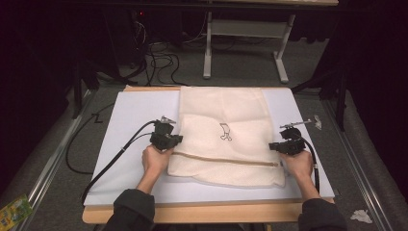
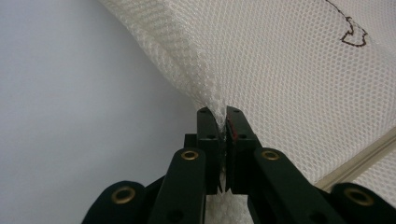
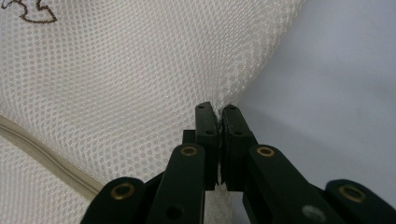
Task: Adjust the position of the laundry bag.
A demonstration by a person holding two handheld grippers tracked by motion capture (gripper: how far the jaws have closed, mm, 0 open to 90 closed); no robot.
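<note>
1. On the pale sheet [image 1: 130, 115] over the wooden table [image 1: 202, 213], lay a cream mesh bag [image 1: 223, 139], spread flat across the middle and partly folded, far edge up near the table's back rim.
2. Near the front of the bag, ran a beige zip [image 1: 226, 160] from side to side; above it, showed a small dark embroidered mark [image 1: 225, 131].
3. At the bag's left edge, sat the left gripper [image 1: 177, 140], borne by the left hand [image 1: 155, 160] and clenched on the mesh.
4. In the left gripper view, stood the two black jaws pressed together with a pinch of the mesh bag [image 2: 289, 70] between them, cloth drawn up into a ridge from the pale sheet [image 2: 70, 116]; off to the right, crossed the zip [image 2: 359, 158], and at top right showed the dark mark [image 2: 352, 35].
5. At the bag's right edge, sat the right gripper [image 1: 272, 146], borne by the right hand [image 1: 298, 163], likewise clamped on the mesh.
6. In the right gripper view, met the jaws on the edge of the mesh bag [image 3: 140, 74], cloth pulled to a peak at the tips; at lower left, ran the zip [image 3: 46, 161]; to the right, lay bare sheet [image 3: 336, 93].
7. From each gripper, trailed a black cable [image 1: 115, 159] toward the table's near edge.
8. Beyond the table, on the grey floor, stood a pale metal frame [image 1: 245, 29] among loose cables.
</note>
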